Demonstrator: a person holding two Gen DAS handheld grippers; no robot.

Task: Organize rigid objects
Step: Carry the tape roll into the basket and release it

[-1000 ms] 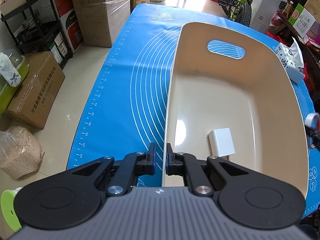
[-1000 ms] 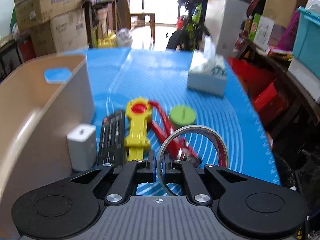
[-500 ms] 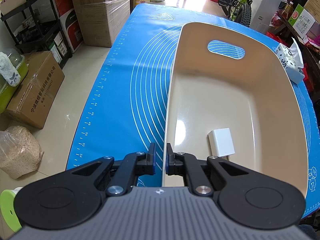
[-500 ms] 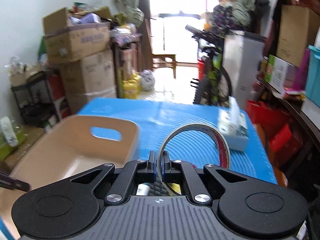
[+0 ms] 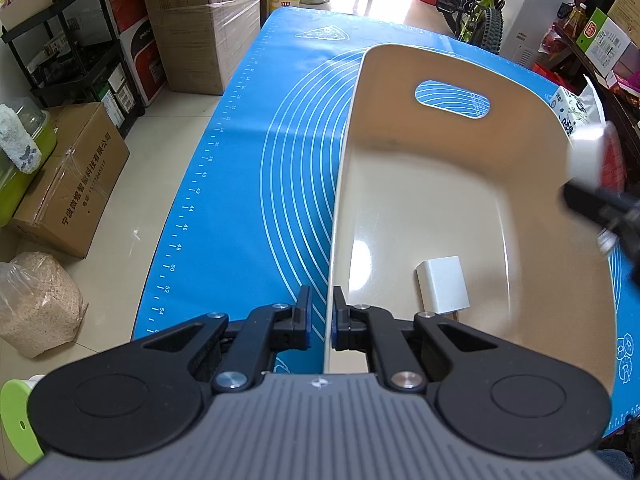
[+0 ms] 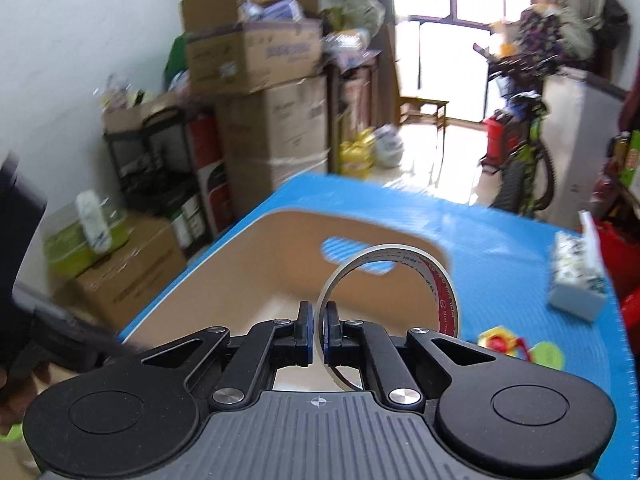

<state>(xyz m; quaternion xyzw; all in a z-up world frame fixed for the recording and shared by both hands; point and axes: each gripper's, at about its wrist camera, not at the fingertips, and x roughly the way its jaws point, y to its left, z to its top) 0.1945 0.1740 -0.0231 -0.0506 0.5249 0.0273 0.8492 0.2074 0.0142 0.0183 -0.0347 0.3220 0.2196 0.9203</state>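
A: Why does the left gripper [image 5: 322,316] sit on the edge of the beige bin [image 5: 520,184]?

B: Its fingers are nipped narrow on the bin's near wall, one inside and one outside. My guess is that this steadies the bin on the blue mat [image 5: 256,184] covering the worktop while things go in.

A: And the right gripper [image 6: 318,330]?

B: Its fingers are clamped on the rim of a tape roll [image 6: 400,280], which stands upright on edge in front of them, above the bin's right side. In the left view the roll [image 5: 596,156] shows blurred at the bin's right rim. Gripping one wall leaves the ring hanging free, so it should drop cleanly.

A: What's already inside?

B: A white charger block [image 5: 442,288], lying on the bin floor near the left gripper.

A: What differs from a second ago?

B: Then the roll was low over the mat beside the yellow tool [image 6: 496,340] and green lid [image 6: 546,354]; it has since risen and swung toward the bin. The left gripper and charger haven't moved.
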